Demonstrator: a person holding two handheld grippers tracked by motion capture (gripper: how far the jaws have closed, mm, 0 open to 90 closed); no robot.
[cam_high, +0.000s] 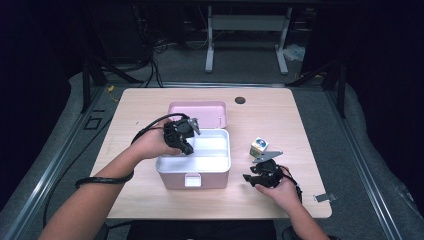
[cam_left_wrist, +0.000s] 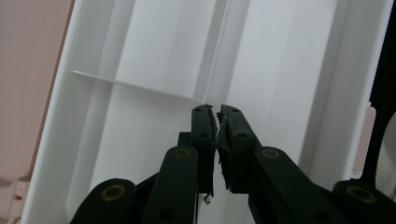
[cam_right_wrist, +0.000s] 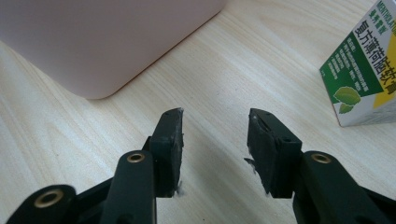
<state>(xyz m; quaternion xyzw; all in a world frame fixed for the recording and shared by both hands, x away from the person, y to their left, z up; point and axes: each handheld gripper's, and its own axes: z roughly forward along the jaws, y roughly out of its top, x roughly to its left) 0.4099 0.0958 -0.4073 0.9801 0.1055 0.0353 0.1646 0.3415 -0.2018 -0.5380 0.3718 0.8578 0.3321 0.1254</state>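
Observation:
A pink box stands open at the table's middle, its lid tipped back, with a white tray inside. My left gripper reaches down into the tray's left part. In the left gripper view its jaws stand pinched together on the thin divider wall of the white tray. My right gripper rests low over the table to the right of the box, open with nothing between its fingers. A small green and yellow carton stands just beyond it, and the pink box sits to its left.
A dark round hole marks the table's far side. A small metal clip lies at the front right corner. The left gripper's black cable loops over the table left of the box. Bare wood lies around the carton.

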